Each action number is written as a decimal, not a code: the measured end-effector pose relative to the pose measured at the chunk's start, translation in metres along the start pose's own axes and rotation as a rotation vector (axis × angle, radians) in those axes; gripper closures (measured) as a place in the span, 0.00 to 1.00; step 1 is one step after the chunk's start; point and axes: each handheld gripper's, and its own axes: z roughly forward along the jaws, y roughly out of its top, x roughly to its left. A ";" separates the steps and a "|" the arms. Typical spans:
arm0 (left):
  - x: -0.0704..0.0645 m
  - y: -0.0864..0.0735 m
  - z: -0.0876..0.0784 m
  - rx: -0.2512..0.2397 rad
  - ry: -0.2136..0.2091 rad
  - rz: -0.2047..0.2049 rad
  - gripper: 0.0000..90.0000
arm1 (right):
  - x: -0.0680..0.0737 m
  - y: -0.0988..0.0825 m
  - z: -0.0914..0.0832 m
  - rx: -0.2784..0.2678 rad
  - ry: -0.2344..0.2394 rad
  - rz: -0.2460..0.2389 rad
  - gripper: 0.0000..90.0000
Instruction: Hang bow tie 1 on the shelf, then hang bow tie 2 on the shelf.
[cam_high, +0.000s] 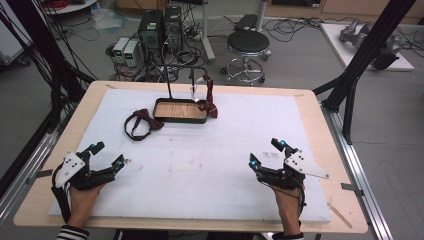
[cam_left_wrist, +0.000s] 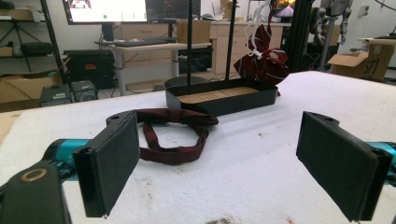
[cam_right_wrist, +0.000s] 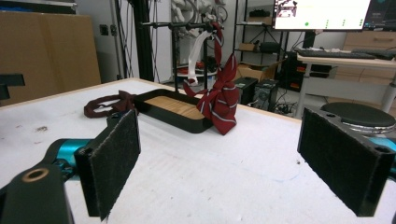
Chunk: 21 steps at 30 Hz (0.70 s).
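Observation:
A dark maroon bow tie (cam_high: 141, 124) (cam_left_wrist: 175, 132) (cam_right_wrist: 108, 104) with its strap lies flat on the white foam mat, left of a black tray stand (cam_high: 180, 110) (cam_left_wrist: 222, 97) (cam_right_wrist: 170, 108) with a wooden floor and an upright rail. A red striped bow tie (cam_high: 209, 95) (cam_left_wrist: 264, 63) (cam_right_wrist: 220, 100) hangs from that rail at the tray's right end. My left gripper (cam_high: 107, 155) (cam_left_wrist: 233, 158) rests open at the near left, nothing between its jaws. My right gripper (cam_high: 266, 153) (cam_right_wrist: 238, 163) is open at the near right, also empty.
The white foam mat (cam_high: 200, 155) covers a wooden table (cam_high: 320, 130). Beyond the far edge are a black stool (cam_high: 247, 45), computer cases (cam_high: 160, 27) and cables on the floor. Black frame posts (cam_high: 365, 55) stand at the right and left.

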 end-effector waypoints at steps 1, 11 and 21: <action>0.000 0.000 0.000 0.003 0.000 0.002 0.15 | 0.000 -0.001 0.000 -0.001 0.000 0.000 0.14; -0.001 0.008 -0.002 0.011 0.003 -0.012 0.15 | 0.001 -0.010 -0.002 0.017 -0.004 0.007 0.14; 0.004 0.022 -0.002 0.047 0.007 0.020 0.16 | -0.002 -0.017 -0.004 0.027 -0.011 0.027 0.14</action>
